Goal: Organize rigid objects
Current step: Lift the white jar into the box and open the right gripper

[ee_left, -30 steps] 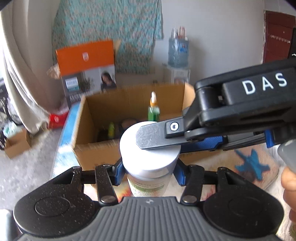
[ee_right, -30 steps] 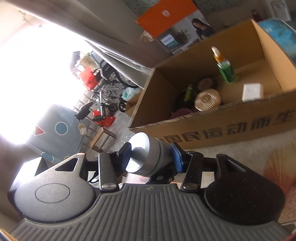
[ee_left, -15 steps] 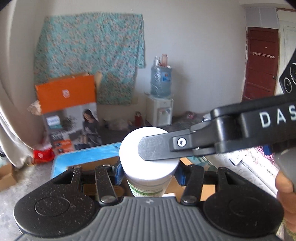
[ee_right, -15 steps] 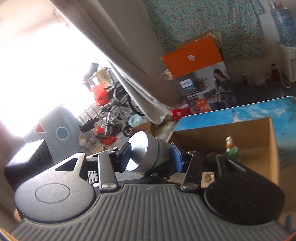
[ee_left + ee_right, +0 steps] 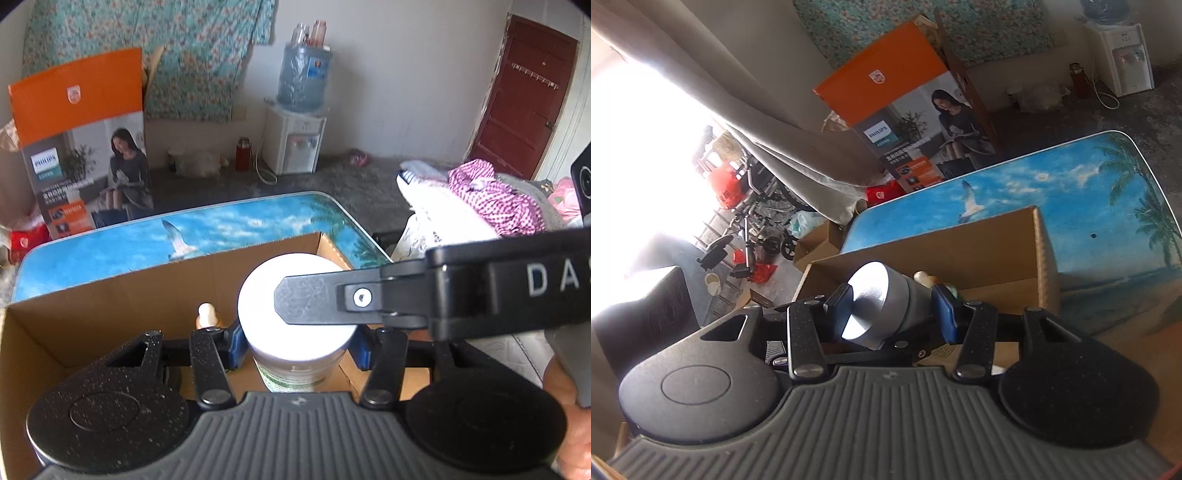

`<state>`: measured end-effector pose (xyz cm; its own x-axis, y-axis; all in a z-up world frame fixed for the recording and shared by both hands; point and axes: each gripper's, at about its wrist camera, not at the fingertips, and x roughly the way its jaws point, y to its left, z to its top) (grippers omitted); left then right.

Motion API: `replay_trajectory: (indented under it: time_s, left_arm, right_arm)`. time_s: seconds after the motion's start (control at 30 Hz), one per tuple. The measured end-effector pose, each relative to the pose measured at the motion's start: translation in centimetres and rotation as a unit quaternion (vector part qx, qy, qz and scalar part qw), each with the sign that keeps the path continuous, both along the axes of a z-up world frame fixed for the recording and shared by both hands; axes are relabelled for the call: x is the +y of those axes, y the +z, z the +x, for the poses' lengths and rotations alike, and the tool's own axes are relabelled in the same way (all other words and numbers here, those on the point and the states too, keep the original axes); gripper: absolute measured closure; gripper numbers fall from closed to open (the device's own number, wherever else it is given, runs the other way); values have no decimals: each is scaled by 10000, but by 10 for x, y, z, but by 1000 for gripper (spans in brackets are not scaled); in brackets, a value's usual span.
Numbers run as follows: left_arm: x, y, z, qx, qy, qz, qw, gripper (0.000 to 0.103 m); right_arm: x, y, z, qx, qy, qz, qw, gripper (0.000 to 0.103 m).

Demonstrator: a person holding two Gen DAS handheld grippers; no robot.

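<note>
White-lidded jar (image 5: 295,325) clamped in left hand-held gripper (image 5: 295,341), over cardboard box (image 5: 110,295) on tabletop (image 5: 110,240); may strike dropper bottle (image 5: 207,314) below. Silver cylinder (image 5: 882,302) clamped in right hand-held gripper (image 5: 892,310); tilted, smooth, could slip.

One white-lidded jar (image 5: 295,325), one silver canister (image 5: 882,302), one cardboard box (image 5: 110,295), one dropper bottle (image 5: 207,314).

Box (image 5: 110,295): on the table (image 5: 110,240), open top.
Dropper bottle (image 5: 207,314): inside the box.
Jar (image 5: 295,325): over the box, between left gripper (image 5: 295,345) pads.
Can (image 5: 882,302): over the box, in right gripper (image 5: 894,310).
Carton (image 5: 85,147): behind the table, left.
Dispenser (image 5: 295,144): behind the table, at the wall.
</note>
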<state>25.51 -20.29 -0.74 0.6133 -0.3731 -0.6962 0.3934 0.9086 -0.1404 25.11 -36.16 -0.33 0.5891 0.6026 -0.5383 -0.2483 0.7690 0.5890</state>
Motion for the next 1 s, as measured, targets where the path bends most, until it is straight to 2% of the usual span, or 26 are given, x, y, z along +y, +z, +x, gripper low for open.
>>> replay_trajectory:
  time_s: [0.4, 0.57, 0.67, 0.83, 1.0]
  left_arm:
    - [-22, -23, 23, 362, -53, 207, 9991, 49]
    - [-28, -28, 24, 395, -60, 228, 9989, 43]
    - [-29, -26, 21, 376, -62, 266, 9989, 35]
    - [-29, -15, 11, 277, -122, 267, 9992, 14]
    - [-26, 6, -13, 50, -318, 253, 9992, 9]
  right_arm:
    - [-1, -12, 28, -205, 32, -494, 9986, 54]
    - [-4, -11, 28, -320, 2, -568, 9979, 53]
    - [-7, -10, 25, -346, -35, -504, 9981, 52]
    - [-20, 2, 7, -558, -183, -221, 9980, 48]
    - [-29, 23, -32, -962, -499, -77, 9941, 34]
